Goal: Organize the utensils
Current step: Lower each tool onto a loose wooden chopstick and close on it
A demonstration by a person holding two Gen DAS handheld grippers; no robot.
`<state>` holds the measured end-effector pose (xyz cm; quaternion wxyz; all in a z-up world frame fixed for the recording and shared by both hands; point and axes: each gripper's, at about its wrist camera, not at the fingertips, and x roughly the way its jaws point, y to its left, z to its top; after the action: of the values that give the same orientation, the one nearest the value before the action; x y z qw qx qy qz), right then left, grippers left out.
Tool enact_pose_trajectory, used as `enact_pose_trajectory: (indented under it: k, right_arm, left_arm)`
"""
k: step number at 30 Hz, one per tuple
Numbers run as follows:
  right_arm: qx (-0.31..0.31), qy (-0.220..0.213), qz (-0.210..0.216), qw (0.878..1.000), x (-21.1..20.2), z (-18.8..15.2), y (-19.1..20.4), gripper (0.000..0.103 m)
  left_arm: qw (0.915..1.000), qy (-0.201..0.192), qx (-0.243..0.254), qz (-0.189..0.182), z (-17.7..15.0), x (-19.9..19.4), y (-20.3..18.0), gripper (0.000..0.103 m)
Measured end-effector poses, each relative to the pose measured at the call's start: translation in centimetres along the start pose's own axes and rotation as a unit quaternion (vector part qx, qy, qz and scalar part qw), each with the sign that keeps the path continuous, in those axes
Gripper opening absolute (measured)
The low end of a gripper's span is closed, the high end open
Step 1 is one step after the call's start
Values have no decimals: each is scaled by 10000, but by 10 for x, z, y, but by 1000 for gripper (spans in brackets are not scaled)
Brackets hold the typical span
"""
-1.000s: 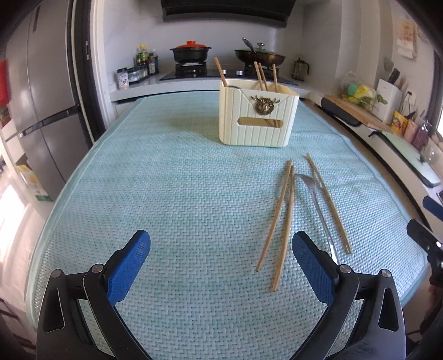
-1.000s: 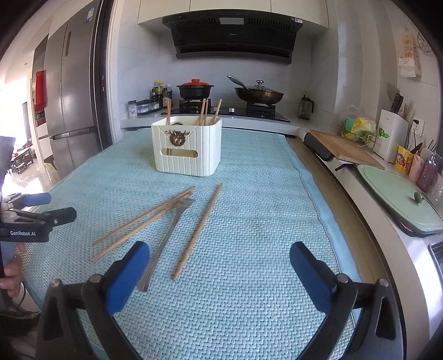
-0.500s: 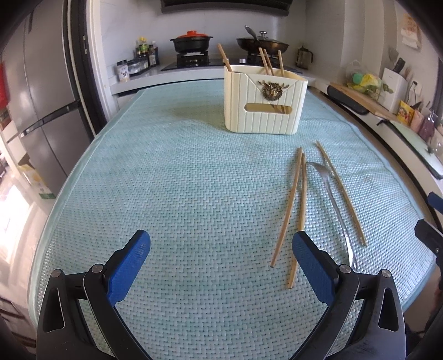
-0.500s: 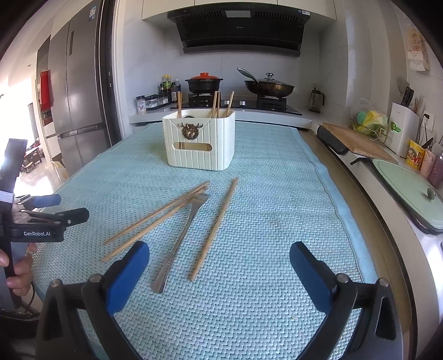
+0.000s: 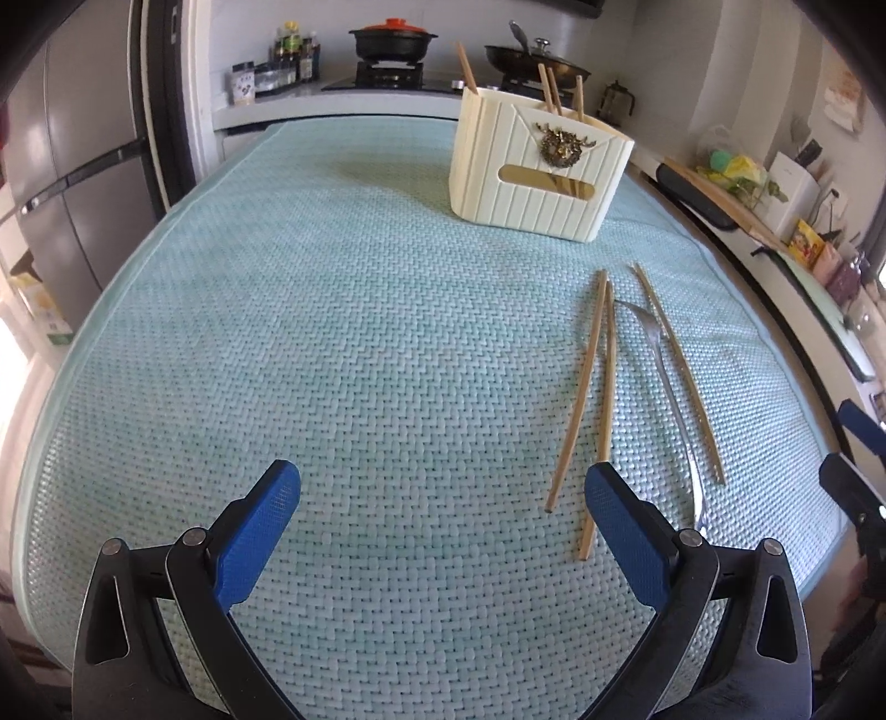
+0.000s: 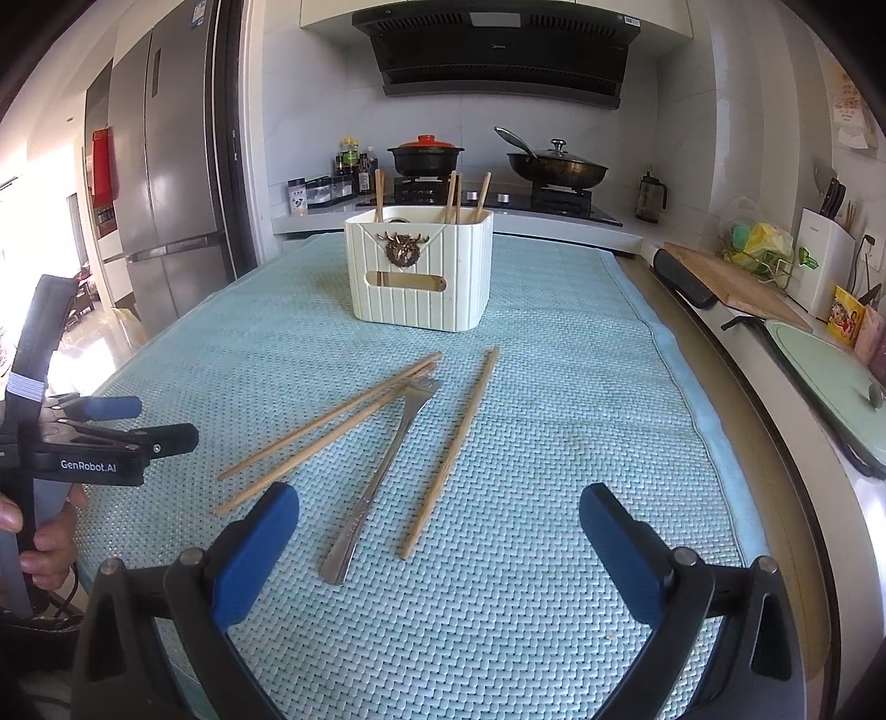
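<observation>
A light blue woven mat (image 6: 554,399) covers the table top and carries everything the task concerns. Behind it runs the kitchen counter, with a steel refrigerator (image 6: 166,183) to the left, a black range hood (image 6: 498,50) above the stove, a black pot with a red lid (image 6: 425,155) and a lidded wok (image 6: 556,169) on the burners, and a wooden cutting board (image 6: 731,282) along the right-hand counter. Toward the far end of the mat stands a cream ribbed utensil holder (image 6: 421,271) with a brass ornament on its front and a slot below that; four chopsticks already stand upright inside it, their tips above the rim. The left gripper (image 5: 443,498) hangs low over the near part of the mat, its blue-padded fingers (image 5: 260,520) spread wide with nothing between them; in the right wrist view it appears at the left edge of the mat, held by a hand (image 6: 39,531). The right gripper (image 6: 437,509) is likewise spread wide and empty above the near edge of the mat. Between the grippers and the holder, loose utensils lie flat on the mat: a pair of chopsticks (image 6: 326,426) side by side and angled, a metal fork (image 6: 382,471) just beside them with its tines pointing toward the holder, and a single chopstick (image 6: 451,448) to the right of the fork, slightly apart from it.
</observation>
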<state>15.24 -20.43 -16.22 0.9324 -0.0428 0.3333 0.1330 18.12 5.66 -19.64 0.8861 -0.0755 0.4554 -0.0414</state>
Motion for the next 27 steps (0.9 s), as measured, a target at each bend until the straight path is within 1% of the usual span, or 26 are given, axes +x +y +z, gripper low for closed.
enact_pose_trajectory:
  k: [3, 5, 7, 10, 14, 16, 20, 27]
  right_arm:
    - [24, 69, 35, 10000, 3, -1, -2, 103]
    - [49, 122, 31, 9999, 6, -2, -3, 103]
    - [75, 175, -3, 9998, 8, -2, -6, 103]
    - [115, 272, -51, 9996, 13, -2, -9, 103]
    - [164, 266, -32, 9995, 12, 0, -12, 103]
    - [172, 250, -41, 9995, 10, -1, -13, 103]
    - [246, 278, -82, 9993, 7, -5, -21, 103]
    - [530, 386, -191, 9977, 9, -10, -41, 103]
  left_arm:
    - [9995, 84, -165, -264, 6, 5, 7, 102]
    - [9988, 115, -107, -456, 16, 8, 5, 102]
    - [9976, 249, 165, -628, 30, 17, -3, 102]
    - [9943, 369, 752, -666, 52, 33, -25, 102]
    - [9845, 478, 1583, -591, 75, 61, -59, 102]
    - [9803, 523, 1844, -485, 83, 76, -72, 102]
    - [9733, 630, 2184, -310, 95, 101, -90, 102]
    - [9667, 822, 2421, -50, 101, 130, -100, 102]
